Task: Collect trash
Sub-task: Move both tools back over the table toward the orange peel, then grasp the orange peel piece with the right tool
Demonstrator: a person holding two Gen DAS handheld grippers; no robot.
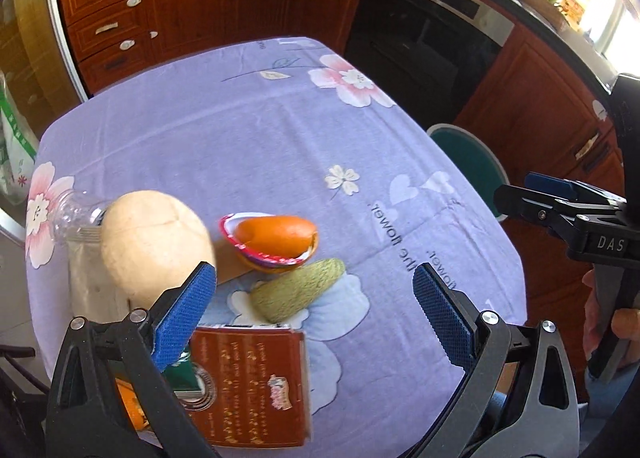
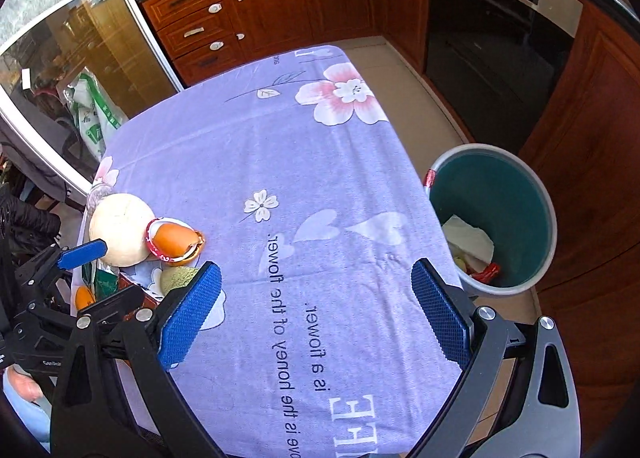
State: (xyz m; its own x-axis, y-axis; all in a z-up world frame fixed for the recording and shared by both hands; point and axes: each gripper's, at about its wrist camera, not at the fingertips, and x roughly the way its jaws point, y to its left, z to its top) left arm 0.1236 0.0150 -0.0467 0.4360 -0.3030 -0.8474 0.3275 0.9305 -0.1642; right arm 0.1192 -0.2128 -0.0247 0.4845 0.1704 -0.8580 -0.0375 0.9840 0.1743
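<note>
On the purple flowered tablecloth lie a pale round melon, an orange peel piece in a small pink-rimmed cup, a green melon rind, a brown printed carton and a clear plastic bottle. My left gripper is open above the carton and rind, holding nothing. My right gripper is open and empty over the bare cloth. The melon, peel and rind sit to its left. The teal bin stands on the floor at the right.
The bin holds white paper and a red wrapper. Wooden cabinets and a black oven stand behind the table. A glass door and a plastic bag are at the left. The bin's rim also shows in the left wrist view.
</note>
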